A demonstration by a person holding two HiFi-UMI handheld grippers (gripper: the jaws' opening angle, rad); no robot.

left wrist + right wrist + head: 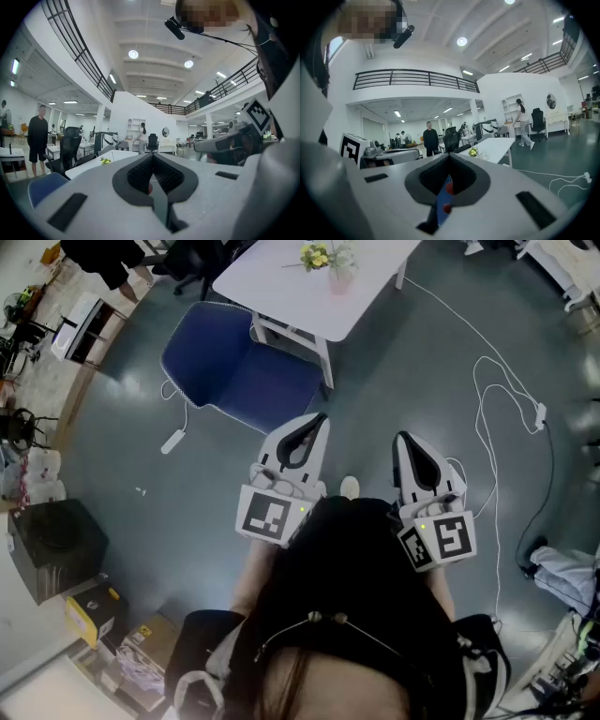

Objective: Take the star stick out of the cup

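Observation:
A clear cup [340, 278] with yellow star-like pieces [318, 255] sticking out of it stands on the white table [281, 282] at the top of the head view. It shows small and far off as the cup [106, 161] in the left gripper view and the cup [474, 152] in the right gripper view. My left gripper [320, 419] and right gripper [401, 438] are held close to the body, side by side, well short of the table. Both point toward it. The left gripper [152, 156] and right gripper [450, 156] are shut with nothing between them.
A blue chair [239, 371] stands between me and the table, to the left. White cables [497, 399] run across the grey floor on the right. A black box [56, 545] and clutter sit at the left edge. A person in black [430, 138] stands behind the table.

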